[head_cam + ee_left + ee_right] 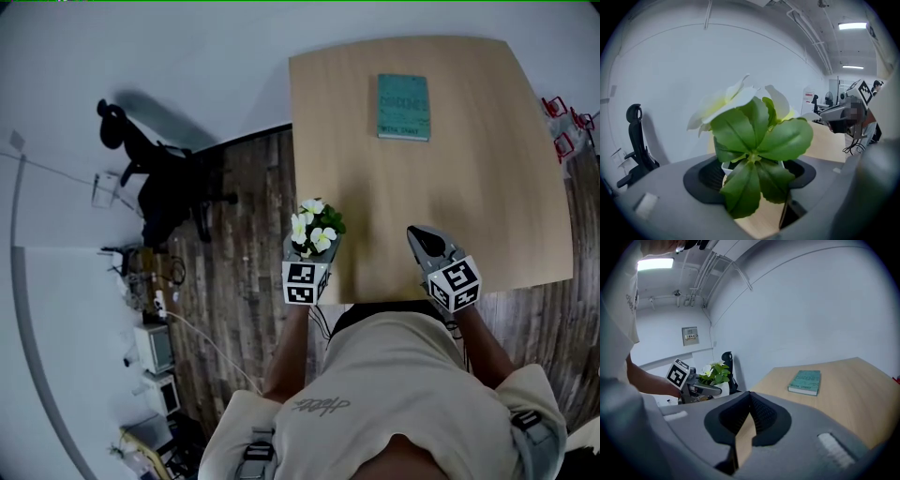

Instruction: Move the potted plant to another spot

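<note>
Left tool [309, 251] pinches the potted plant [315, 228] at the desk's [487, 206] near left edge, white flowers and leaves filling its pot. Right tool [419, 236] pressed together, empty, near right.

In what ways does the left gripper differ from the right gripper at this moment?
The left gripper holds the potted plant by its white pot, with its jaws set wide. The right gripper holds nothing, and its jaws meet at the tips. The left gripper is near the left edge of the table, while the right gripper is over the near edge, further right. Both point forward, away from the person.
</note>
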Motion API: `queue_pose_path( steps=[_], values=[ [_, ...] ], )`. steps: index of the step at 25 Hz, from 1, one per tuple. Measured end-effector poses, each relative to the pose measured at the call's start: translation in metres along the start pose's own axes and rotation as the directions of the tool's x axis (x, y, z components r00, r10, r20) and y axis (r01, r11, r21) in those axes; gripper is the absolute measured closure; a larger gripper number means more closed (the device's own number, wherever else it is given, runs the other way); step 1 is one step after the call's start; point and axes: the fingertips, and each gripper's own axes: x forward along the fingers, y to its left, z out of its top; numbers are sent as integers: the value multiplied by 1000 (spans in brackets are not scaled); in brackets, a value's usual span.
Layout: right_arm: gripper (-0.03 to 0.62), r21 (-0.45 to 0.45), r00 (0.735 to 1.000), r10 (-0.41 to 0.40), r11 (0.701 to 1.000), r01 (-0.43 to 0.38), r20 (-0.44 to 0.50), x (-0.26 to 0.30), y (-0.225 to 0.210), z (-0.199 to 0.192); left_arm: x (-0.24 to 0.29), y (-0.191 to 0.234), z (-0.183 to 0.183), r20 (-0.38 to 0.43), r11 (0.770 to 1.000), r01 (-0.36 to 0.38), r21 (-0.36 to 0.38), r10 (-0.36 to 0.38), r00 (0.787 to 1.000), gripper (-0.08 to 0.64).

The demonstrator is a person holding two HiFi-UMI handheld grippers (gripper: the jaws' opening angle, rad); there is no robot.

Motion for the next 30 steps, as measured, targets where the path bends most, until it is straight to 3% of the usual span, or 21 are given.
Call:
queue_pose_path(
  steps=[10,16,20,24,30],
  values=[
    [589,1,994,-107,994,107,-33,-23,22,-12,6,-13,-16,20,994,107,24,-108,994,199],
    [589,35,977,-210,977,211,-46,-48,24,-19,13,-28,-13,40,978,172,120,-178,983,199],
    [589,37,966,-253,966,255,-51,-65,26,-22,19,-45,-8,49,966,222,135,-230,972,199],
    [589,40,962,-270,961,272,-49,-78,20,-25,24,-66,-6,56,961,251,116,-259,964,199],
    [589,35,970,-241,970,242,-13,-91,-3,-21,34,-84,2,54,968,220,123,-228,972,199]
  ],
)
